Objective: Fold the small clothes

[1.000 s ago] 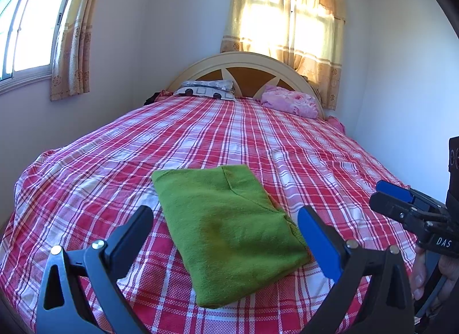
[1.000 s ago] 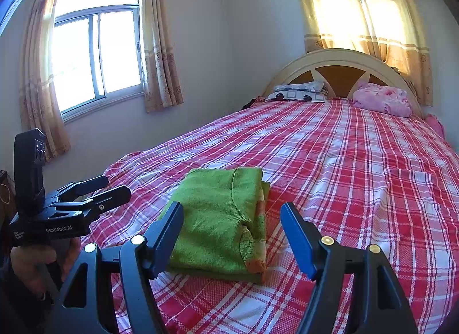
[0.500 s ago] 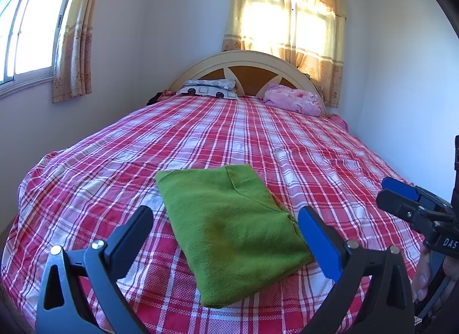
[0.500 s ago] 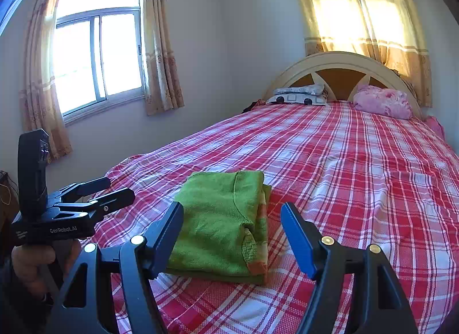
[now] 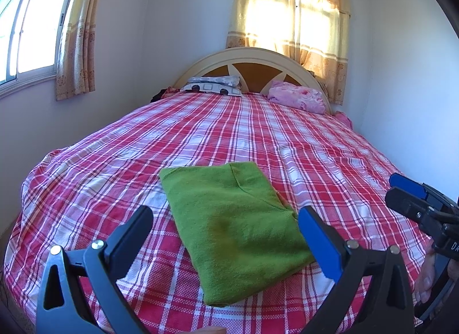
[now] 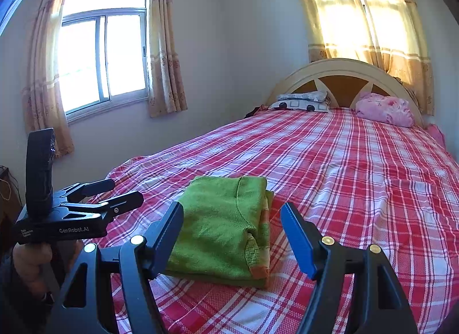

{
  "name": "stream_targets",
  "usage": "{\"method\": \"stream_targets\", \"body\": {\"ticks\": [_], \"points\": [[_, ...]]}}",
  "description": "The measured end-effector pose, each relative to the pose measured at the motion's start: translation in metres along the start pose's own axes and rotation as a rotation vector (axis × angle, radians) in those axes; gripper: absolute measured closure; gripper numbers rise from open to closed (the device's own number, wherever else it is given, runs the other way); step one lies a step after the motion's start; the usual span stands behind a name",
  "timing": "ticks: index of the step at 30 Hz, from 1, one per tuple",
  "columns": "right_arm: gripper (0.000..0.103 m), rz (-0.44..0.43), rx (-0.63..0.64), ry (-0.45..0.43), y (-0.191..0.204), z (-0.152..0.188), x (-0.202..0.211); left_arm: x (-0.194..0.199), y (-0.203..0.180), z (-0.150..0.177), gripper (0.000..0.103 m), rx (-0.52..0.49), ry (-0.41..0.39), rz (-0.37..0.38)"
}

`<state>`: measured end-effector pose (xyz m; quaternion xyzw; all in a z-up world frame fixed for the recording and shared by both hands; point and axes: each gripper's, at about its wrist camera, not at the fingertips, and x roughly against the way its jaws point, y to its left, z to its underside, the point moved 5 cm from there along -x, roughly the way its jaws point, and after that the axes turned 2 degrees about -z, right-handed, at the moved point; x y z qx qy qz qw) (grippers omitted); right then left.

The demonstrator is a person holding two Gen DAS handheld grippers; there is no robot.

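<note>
The green garment [image 5: 235, 225] lies folded into a compact rectangle on the red plaid bedspread [image 5: 301, 144], in the lower centre of both wrist views; an orange-trimmed edge shows along its right side in the right wrist view. The left gripper [image 5: 226, 230] hangs above the near end of the garment, jaws spread wide, nothing between them. The right gripper [image 6: 232, 225] is likewise agape, pads clear of the cloth. A patterned pillow [image 5: 215, 85] and a pink pillow [image 5: 298, 98] rest at the arched headboard [image 5: 252, 58], upper centre.
</note>
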<state>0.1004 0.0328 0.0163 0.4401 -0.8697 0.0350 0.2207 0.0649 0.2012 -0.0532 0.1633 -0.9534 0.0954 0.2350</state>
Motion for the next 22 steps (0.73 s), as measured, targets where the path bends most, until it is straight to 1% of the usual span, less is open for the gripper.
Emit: {"method": "stream_targets", "body": {"ticks": [3,6,17,22], "points": [[0.032,0.001,0.003,-0.007,0.000,-0.001,0.001,0.002,0.002,-0.002,0.000,0.005,-0.012,0.001],[0.032,0.004,0.011,-0.017,0.001,-0.001,0.001,0.004,0.005,-0.004,0.000,0.008,-0.024,-0.014],[0.032,-0.008,0.011,0.007,0.004,0.006,-0.003,-0.001,0.017,0.000,0.000,0.010,-0.023,-0.050],[0.031,-0.010,0.005,0.024,0.003,0.010,-0.006,-0.003,0.017,0.002,0.000,0.001,-0.022,-0.046]]}}
